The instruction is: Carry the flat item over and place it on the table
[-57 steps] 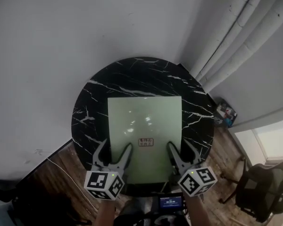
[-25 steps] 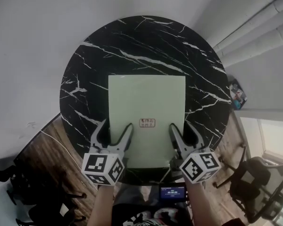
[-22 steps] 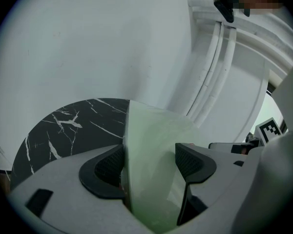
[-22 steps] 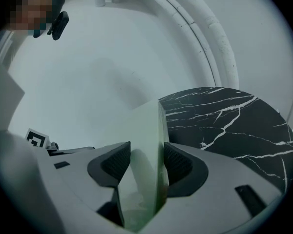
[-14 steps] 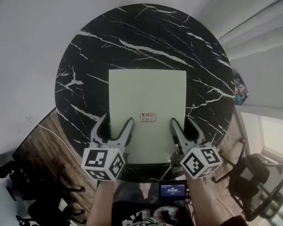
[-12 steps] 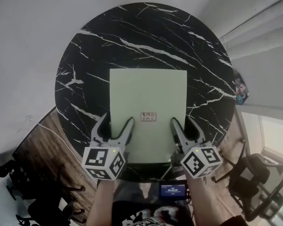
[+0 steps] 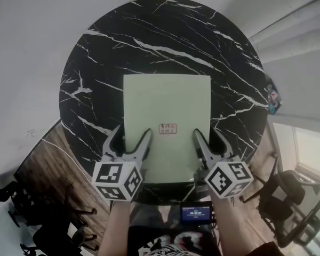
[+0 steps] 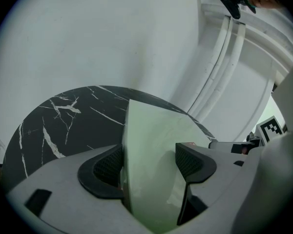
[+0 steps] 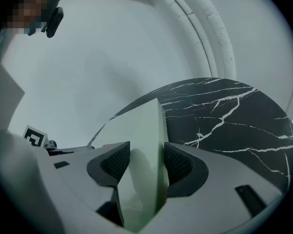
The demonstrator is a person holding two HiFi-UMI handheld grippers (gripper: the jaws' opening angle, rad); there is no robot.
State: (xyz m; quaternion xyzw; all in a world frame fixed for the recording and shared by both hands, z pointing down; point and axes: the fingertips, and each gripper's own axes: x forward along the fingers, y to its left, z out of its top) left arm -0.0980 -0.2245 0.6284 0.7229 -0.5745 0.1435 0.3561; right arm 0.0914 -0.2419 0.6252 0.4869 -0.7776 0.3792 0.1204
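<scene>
I am gripping the pale green flat sheet (image 7: pixel 167 103) with my 2 tools, left gripper (image 7: pixel 132 132) and right gripper (image 7: pixel 208 133) clamping its near corners. It is stretching ahead of them over the black marble table (image 7: pixel 165 36).

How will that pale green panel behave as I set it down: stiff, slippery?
Probably stiff: the panel looks flat though the left hand-held gripper and right hand-held gripper hold only its near end. Its glossy face may slip in the grip, or slide on the smooth-looking table.

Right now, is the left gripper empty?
No, the left gripper has its jaws closed on an edge of the pale green board.
</scene>
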